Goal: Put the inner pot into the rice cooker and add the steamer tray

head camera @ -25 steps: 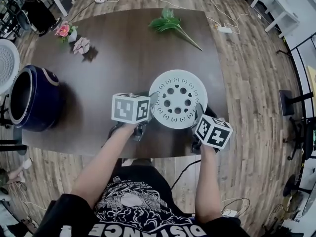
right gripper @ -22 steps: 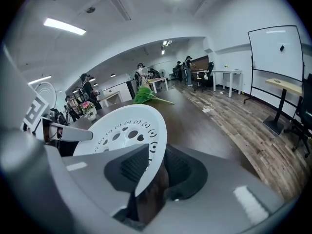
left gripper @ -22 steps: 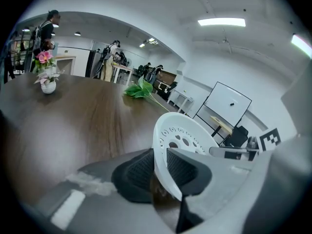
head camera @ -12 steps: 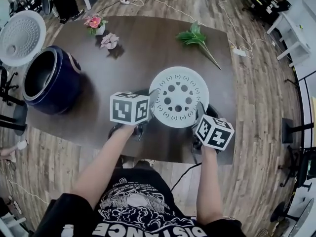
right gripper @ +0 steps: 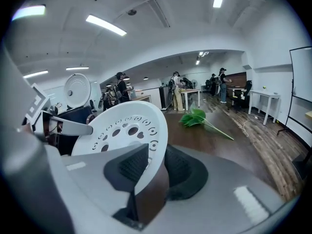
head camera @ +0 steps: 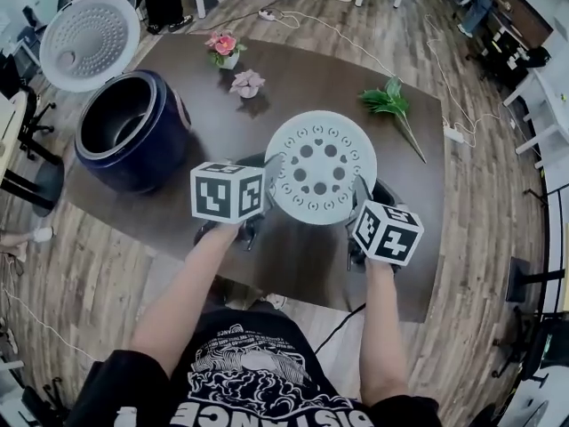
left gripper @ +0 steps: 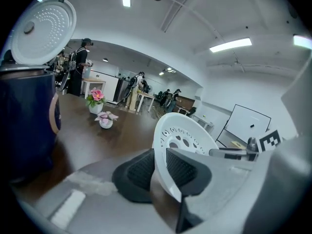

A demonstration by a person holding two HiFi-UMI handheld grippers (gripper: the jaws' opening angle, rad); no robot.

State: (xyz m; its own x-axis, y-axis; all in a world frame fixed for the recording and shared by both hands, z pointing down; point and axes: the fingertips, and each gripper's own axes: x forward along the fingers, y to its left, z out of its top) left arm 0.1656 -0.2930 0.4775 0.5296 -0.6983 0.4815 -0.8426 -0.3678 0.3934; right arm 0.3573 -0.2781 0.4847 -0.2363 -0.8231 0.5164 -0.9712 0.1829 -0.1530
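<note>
I hold the white perforated steamer tray [head camera: 321, 168] above the dark table, one gripper on each side of its rim. My left gripper [head camera: 274, 178] is shut on the tray's left edge [left gripper: 161, 145], and my right gripper [head camera: 359, 196] is shut on its right edge [right gripper: 155, 152]. The dark blue rice cooker [head camera: 130, 132] stands at the table's left end with its white lid [head camera: 89, 28] swung open, and the inner pot [head camera: 114, 120] sits inside it. From the left gripper view the cooker [left gripper: 27, 116] rises close at the left.
Two small pots of pink flowers [head camera: 225, 46] [head camera: 247, 84] stand at the far side of the table [head camera: 293, 256], and a green leafy sprig [head camera: 393, 107] lies at the far right. Chairs, desks, cables and people surround the table on the wooden floor.
Both grippers have lifted the tray off the table and carried it toward the rice cooker, which now shows much nearer in the head view. The grips on the rim are unchanged.
</note>
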